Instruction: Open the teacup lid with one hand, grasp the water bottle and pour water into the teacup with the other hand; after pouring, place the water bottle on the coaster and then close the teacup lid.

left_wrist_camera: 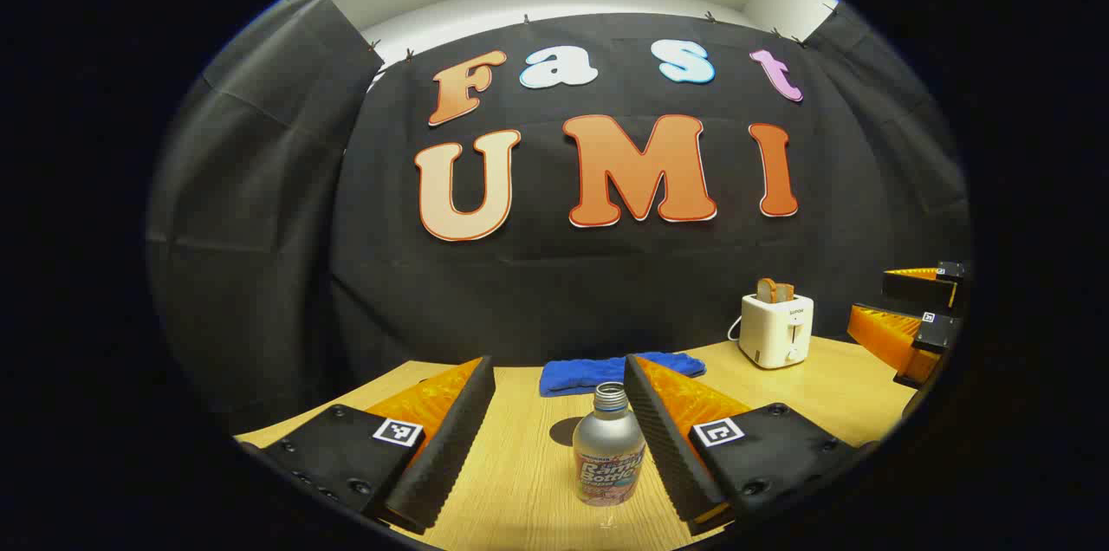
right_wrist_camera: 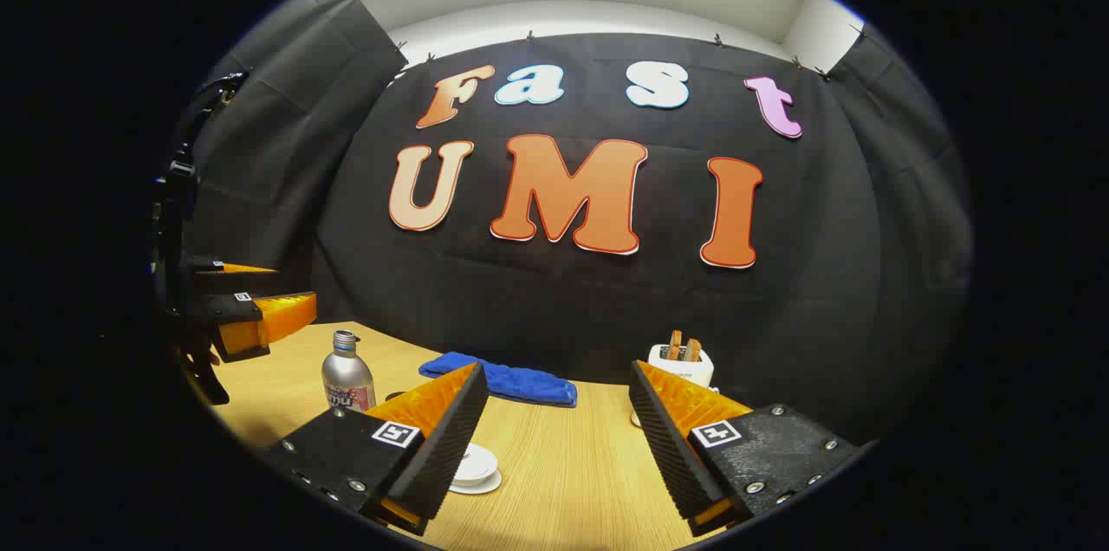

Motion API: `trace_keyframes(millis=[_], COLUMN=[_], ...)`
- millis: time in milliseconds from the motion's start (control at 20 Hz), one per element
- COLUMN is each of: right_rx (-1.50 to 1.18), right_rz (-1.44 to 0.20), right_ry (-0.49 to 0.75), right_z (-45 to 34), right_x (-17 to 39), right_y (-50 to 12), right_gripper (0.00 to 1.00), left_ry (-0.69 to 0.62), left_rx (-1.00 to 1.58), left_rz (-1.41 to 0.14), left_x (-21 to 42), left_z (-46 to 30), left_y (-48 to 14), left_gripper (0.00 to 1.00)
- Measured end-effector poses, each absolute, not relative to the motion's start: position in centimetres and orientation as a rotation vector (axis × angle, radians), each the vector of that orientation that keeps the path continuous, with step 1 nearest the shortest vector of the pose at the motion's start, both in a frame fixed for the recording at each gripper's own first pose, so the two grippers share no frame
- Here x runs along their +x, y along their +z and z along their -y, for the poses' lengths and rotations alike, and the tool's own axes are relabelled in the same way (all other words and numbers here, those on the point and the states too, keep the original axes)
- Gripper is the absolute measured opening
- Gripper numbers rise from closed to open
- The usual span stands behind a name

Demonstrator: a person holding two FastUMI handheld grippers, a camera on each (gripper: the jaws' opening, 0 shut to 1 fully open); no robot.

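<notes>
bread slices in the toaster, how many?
2, side by side, standing up out of the toaster's top at the back of the table: left slice, right slice. In the left gripper view they overlap.

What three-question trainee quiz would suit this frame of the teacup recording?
1. True or false: the left hand-held gripper is shut on the water bottle.
2. Which item lies on the table behind the bottle? A) blue cloth B) a red plate C) a green sponge
3. What stands in the slots of the white toaster?

Key:
1. False. Its fingers stand open on either side of the bottle, not pressing it.
2. A
3. Slices of toast.
</notes>
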State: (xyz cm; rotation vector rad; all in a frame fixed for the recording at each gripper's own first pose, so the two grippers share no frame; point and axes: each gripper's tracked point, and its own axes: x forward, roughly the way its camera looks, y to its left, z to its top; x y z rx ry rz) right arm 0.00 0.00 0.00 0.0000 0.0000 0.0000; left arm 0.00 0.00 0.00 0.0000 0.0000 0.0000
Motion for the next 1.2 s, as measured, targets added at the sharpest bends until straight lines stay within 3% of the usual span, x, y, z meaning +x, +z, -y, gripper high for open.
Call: trace_keyframes(millis=[550, 1200], right_rx=[0.023, 0.020], right_rz=[-0.011, -0.073], right_ry=[0.013, 0.072], right_z=[-0.3, -2.8], right_x=[0.3, 1.6], right_y=[-0.5, -3.0], right_gripper=[0.98, 0.97], left_ry=[-0.005, -0.019], left_rx=[0.003, 0.029], left_rz=[0.011, -0.007], left_x=[0.0, -0.4], left_z=[0.5, 0.7], left_y=[0.0, -1.4], left_gripper=[0.95, 0.98])
